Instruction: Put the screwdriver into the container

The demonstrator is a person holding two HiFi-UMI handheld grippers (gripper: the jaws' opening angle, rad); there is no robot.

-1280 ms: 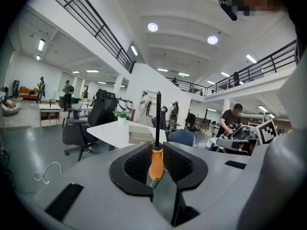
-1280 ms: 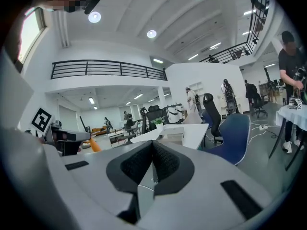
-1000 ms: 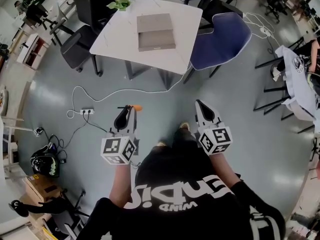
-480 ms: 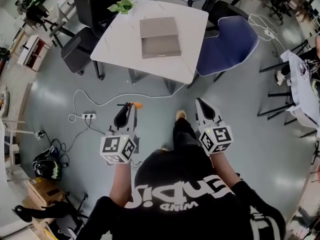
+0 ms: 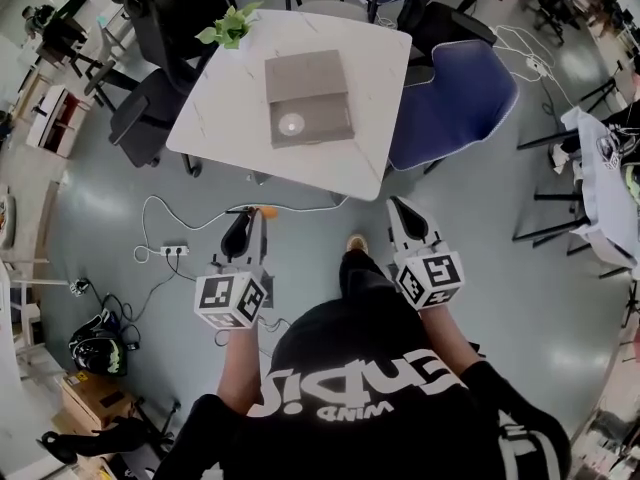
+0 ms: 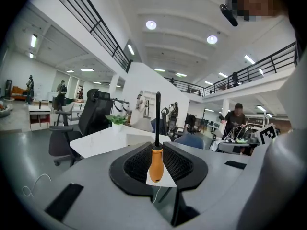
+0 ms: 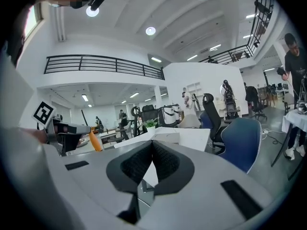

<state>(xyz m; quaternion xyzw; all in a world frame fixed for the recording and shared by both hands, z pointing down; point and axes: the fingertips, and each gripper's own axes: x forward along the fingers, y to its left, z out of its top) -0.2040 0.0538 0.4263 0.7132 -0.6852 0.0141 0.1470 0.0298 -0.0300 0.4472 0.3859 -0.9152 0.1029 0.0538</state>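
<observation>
Orange-handled screwdriver (image 5: 266, 212) in the left claw (image 5: 243, 230); container (image 5: 307, 98) waits on the desk (image 5: 215, 108).
Head view: container lies at 1 o'clock from the left claw, well apart. Left gripper view: jaws clamp the handle, with the shaft standing upright toward 12. Right gripper view: right claw (image 7: 152, 153) closed on nothing, container side at 11.

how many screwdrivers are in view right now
1. The screwdriver is clamped in the left gripper, orange handle between the jaws. The right gripper is shut and empty. The box on the table could hide more.
</observation>
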